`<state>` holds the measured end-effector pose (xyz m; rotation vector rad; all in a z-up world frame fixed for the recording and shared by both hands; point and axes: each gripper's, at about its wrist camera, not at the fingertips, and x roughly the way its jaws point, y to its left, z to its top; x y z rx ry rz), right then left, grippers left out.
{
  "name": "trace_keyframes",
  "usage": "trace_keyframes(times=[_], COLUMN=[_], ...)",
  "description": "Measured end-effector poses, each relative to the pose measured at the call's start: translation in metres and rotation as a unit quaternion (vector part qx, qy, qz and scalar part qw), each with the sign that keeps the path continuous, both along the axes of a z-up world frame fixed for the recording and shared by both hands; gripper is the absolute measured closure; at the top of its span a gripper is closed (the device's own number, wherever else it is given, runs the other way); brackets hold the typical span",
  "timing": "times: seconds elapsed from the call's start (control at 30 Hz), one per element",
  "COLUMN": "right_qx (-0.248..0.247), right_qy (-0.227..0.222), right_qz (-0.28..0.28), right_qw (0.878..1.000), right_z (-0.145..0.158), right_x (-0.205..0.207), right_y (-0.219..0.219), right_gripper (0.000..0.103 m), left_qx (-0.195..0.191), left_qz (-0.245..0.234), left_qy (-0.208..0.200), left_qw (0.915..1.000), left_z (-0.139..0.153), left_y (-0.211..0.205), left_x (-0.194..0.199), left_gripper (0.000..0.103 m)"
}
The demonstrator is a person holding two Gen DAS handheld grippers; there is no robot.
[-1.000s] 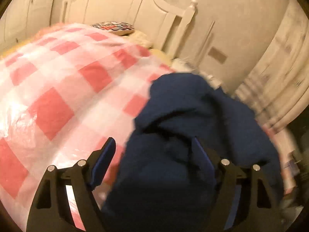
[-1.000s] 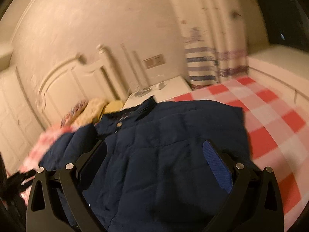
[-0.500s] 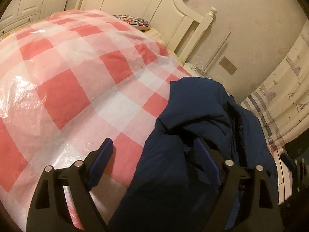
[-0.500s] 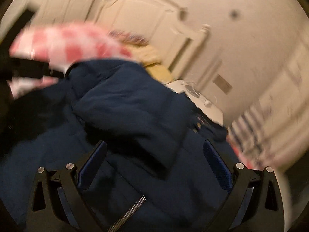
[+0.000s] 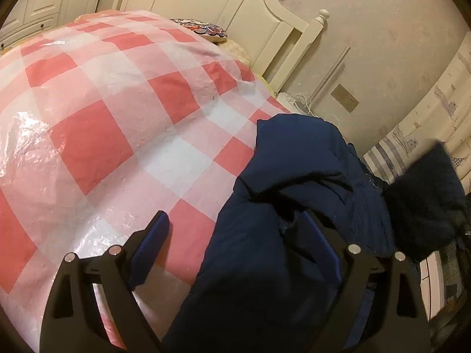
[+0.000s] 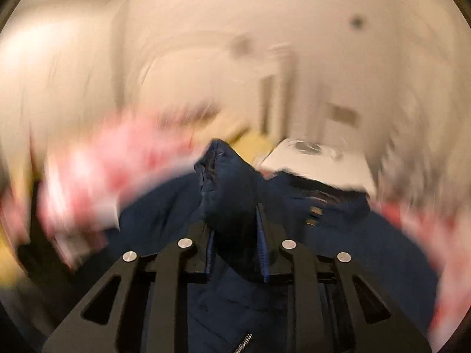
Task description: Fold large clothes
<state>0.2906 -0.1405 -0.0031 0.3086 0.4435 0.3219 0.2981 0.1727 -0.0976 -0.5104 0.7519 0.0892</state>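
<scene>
A dark navy padded jacket lies bunched on the right side of a bed covered with a red and white checked plastic sheet. My left gripper is open above the sheet, its right finger over the jacket's folds, holding nothing. In the blurred right wrist view, my right gripper is shut on a raised fold of the jacket, which stands up between the blue pads. A zipper shows at the bottom edge.
A cream headboard with a patterned pillow stands at the far end. A white nightstand is beside the bed. Striped curtains hang at the right. White wardrobe doors are at the far left.
My right gripper has closed on a fold of the jacket and is swinging fast, blurring its view. My left gripper has stayed open and shifted a little over the sheet.
</scene>
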Motion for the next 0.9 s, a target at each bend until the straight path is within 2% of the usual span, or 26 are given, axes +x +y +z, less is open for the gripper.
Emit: trace_keyframes(times=[0.03, 0.07, 0.1, 0.2, 0.23, 0.27, 0.3, 0.47, 0.6, 0.63, 0.67, 0.73, 0.77, 0.83, 0.9], right_qx=[0.092, 0.143, 0.194, 0.222, 0.242, 0.254, 0.265, 0.245, 0.269, 0.278, 0.287, 0.283, 0.25, 0.193, 0.162], right_qy=[0.014, 0.028, 0.062, 0.171, 0.193, 0.195, 0.189, 0.187, 0.174, 0.165, 0.153, 0.12, 0.122, 0.143, 0.177], right_qz=[-0.038, -0.061, -0.092, -0.164, -0.165, -0.16, -0.152, -0.145, -0.145, -0.148, -0.149, -0.141, -0.127, -0.112, -0.098], right_qw=[0.995, 0.987, 0.975, 0.946, 0.937, 0.934, 0.933, 0.94, 0.936, 0.935, 0.934, 0.941, 0.952, 0.964, 0.966], right_z=[-0.008, -0.018, -0.036, -0.085, -0.101, -0.107, -0.11, -0.101, -0.097, -0.097, -0.095, -0.083, -0.073, -0.064, -0.065], right_x=[-0.005, -0.007, -0.008, -0.004, -0.004, -0.005, -0.006, 0.001, -0.008, -0.017, -0.025, -0.032, -0.027, -0.012, 0.005], right_y=[-0.046, -0.073, -0.108, -0.16, -0.169, -0.172, -0.173, -0.163, -0.169, -0.172, -0.175, -0.172, -0.162, -0.145, -0.13], right_gripper=[0.081, 0.08, 0.08, 0.08, 0.079, 0.08, 0.079, 0.072, 0.069, 0.058, 0.033, 0.006, 0.006, 0.006, 0.006], left_qx=[0.0, 0.0, 0.001, 0.001, 0.002, 0.001, -0.001, 0.0, 0.0, 0.0, 0.0, 0.001, 0.001, 0.001, -0.001], left_qz=[-0.001, -0.002, -0.002, -0.006, -0.007, -0.007, -0.006, -0.005, -0.005, -0.006, -0.006, -0.007, -0.007, -0.007, -0.006], left_qy=[0.0, 0.001, 0.001, 0.004, 0.006, 0.007, 0.008, 0.01, 0.011, 0.011, 0.012, 0.013, 0.013, 0.014, 0.013], left_qw=[1.0, 1.0, 1.0, 1.0, 1.0, 1.0, 1.0, 0.9999, 0.9999, 0.9999, 0.9999, 0.9999, 0.9999, 0.9999, 0.9999], left_z=[0.0, 0.0, 0.0, -0.001, -0.001, -0.001, -0.002, -0.002, -0.002, -0.002, -0.002, -0.002, -0.002, -0.003, -0.003], left_y=[0.0, -0.001, -0.001, -0.002, -0.002, -0.003, -0.002, -0.003, -0.003, -0.003, -0.004, -0.004, -0.004, -0.004, -0.003], left_x=[0.0, 0.001, 0.001, 0.002, 0.003, 0.003, 0.003, 0.003, 0.003, 0.003, 0.003, 0.004, 0.004, 0.004, 0.003], left_gripper=[0.013, 0.013, 0.012, 0.012, 0.012, 0.012, 0.012, 0.012, 0.012, 0.012, 0.012, 0.012, 0.012, 0.012, 0.012])
